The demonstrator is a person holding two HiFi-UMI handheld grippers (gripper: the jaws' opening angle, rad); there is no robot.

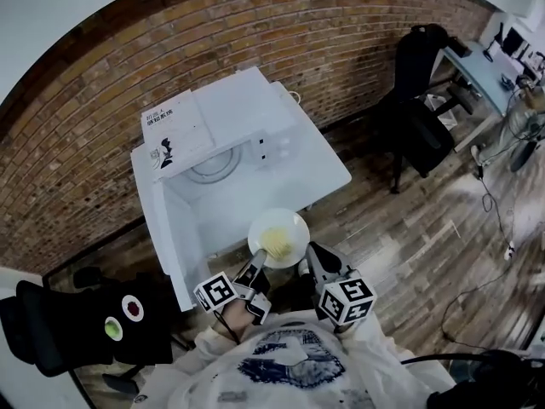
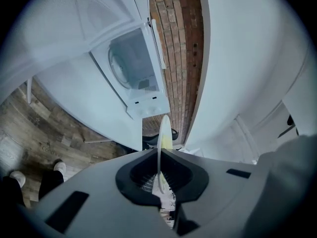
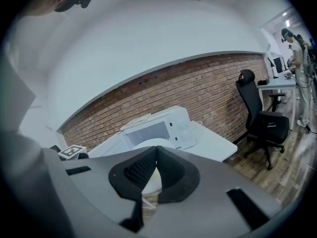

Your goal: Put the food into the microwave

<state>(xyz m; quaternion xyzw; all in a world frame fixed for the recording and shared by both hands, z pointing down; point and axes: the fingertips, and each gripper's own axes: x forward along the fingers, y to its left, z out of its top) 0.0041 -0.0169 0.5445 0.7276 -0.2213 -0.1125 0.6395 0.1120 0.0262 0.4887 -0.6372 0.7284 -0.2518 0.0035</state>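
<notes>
Mid-carry here: left gripper (image 1: 258,270) is clamped on the rim of the plate (image 1: 278,236) of food, just in front of the open microwave (image 1: 247,113). Right gripper (image 1: 305,263) looks closed and empty, I think. Next up, slide the plate in level.

A brick wall (image 1: 255,32) meets a wood-plank floor (image 1: 426,245), a black office chair (image 1: 421,100) beside a pale desk (image 1: 487,73).
</notes>
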